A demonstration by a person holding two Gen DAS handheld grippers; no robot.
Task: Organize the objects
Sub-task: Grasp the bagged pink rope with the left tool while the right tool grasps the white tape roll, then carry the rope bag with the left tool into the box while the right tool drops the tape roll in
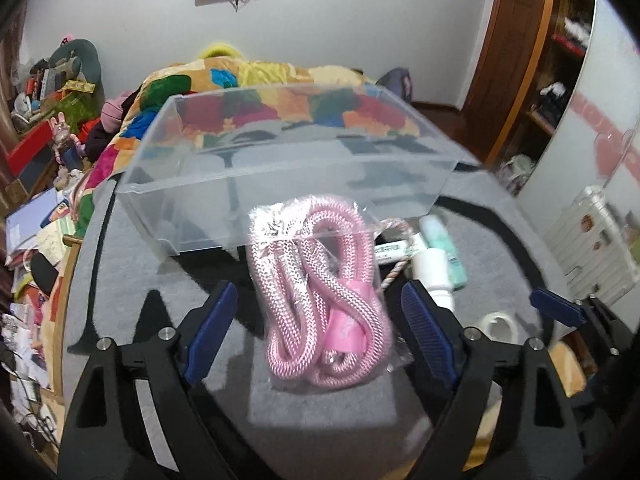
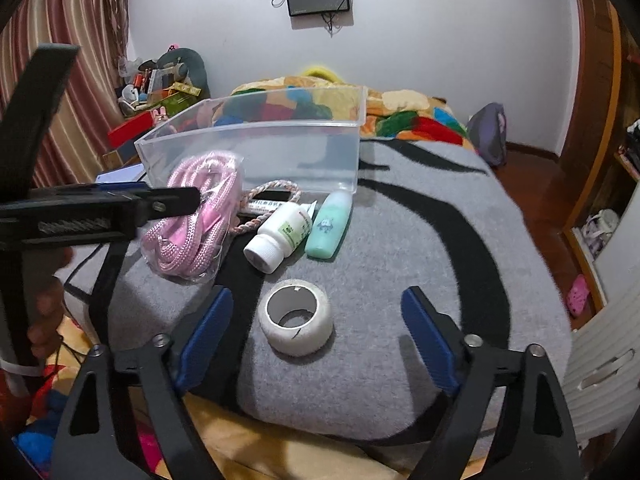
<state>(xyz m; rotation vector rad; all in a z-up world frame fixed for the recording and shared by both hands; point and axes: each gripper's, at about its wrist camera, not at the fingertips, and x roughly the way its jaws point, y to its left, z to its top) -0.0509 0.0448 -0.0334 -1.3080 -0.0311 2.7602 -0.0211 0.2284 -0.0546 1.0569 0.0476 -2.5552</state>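
two views: both grippers spread wide, holding nothing.
left wrist: left gripper (image 1: 316,316) straddles bagged pink rope (image 1: 320,296) lying on grey mat (image 1: 132,280), just before clear bin (image 1: 280,160).
right wrist: right gripper (image 2: 318,322) flanks tape roll (image 2: 296,318).
step: likely approach to pick; next, close on rope, lift into bin.

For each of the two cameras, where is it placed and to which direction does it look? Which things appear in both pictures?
Left wrist: sits on the left gripper, looks forward over the bagged pink rope to the clear box; own open blue fingers show, plus a right fingertip.
Right wrist: sits on the right gripper, looks over the tape roll to the box; own open fingers show, the left gripper at left.
Shared: rope, box, white bottle, green bottle, tape roll.
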